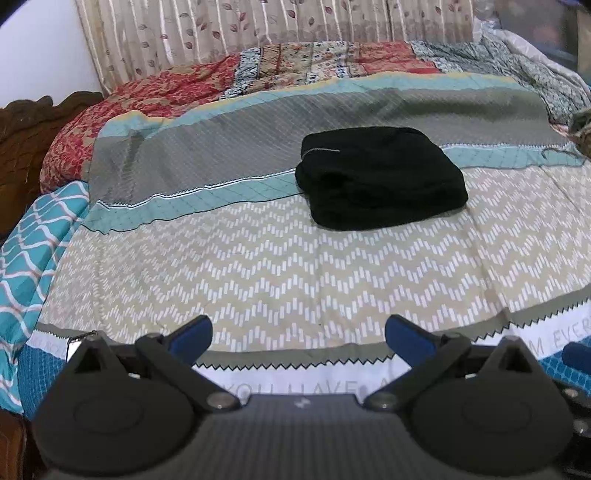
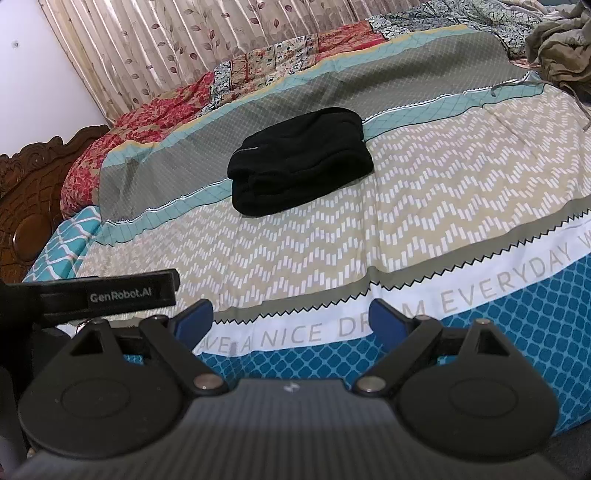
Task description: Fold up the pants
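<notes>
Two Grippers Spread Above a Lettered Bedspread

Both grippers hang empty near the bed's edge, the left gripper (image 1: 297, 334) and right gripper (image 2: 291, 319) each with blue fingers wide apart. Black pants (image 2: 299, 160) lie folded in a compact bundle mid-bed, well apart from both. The bedspread (image 2: 424, 206) reads "A NICE DREAM EVERYDAY". The left unit's body (image 2: 122, 291), seen from the right wrist, reads "GenRobot.AI".

The folded pants (image 1: 380, 177) are lying on the bedspread (image 1: 295, 266), well ahead of both grippers. Behind them a quilt (image 1: 332, 62) is bunching along the curtain (image 1: 229, 26). A headboard (image 2: 33, 184) is standing at the left.
</notes>
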`<state>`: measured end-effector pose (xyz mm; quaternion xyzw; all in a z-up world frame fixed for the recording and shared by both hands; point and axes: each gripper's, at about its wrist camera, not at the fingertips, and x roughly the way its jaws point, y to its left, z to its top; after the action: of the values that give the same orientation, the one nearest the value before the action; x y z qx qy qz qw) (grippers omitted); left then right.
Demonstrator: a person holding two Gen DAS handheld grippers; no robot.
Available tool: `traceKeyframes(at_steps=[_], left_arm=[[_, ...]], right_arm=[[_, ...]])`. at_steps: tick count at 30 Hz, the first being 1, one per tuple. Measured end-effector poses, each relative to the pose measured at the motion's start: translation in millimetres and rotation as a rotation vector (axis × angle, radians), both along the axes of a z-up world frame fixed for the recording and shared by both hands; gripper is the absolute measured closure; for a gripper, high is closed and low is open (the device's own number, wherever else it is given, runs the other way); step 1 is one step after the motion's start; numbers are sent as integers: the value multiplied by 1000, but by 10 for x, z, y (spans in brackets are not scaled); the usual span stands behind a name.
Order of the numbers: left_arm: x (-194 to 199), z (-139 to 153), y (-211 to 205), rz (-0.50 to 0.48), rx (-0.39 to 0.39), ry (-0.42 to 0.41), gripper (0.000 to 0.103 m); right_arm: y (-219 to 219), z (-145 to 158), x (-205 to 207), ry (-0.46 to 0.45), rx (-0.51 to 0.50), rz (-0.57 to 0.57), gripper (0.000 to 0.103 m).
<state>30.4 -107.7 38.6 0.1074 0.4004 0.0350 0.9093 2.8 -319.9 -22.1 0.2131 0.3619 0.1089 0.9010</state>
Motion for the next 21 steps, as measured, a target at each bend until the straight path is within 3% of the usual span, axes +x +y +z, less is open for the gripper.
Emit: traceKeyframes(at_steps=[4, 13, 21], left_arm=[[-29, 63, 44, 16, -24, -36, 0], [-118, 181, -15, -1, 21, -117, 0], [-153, 211, 3, -4, -7, -116, 0]], right_arm=[[5, -5, 1, 0, -3, 1, 10], [56, 14, -22, -18, -26, 1, 10], [92, 142, -107, -124, -98, -37, 10]])
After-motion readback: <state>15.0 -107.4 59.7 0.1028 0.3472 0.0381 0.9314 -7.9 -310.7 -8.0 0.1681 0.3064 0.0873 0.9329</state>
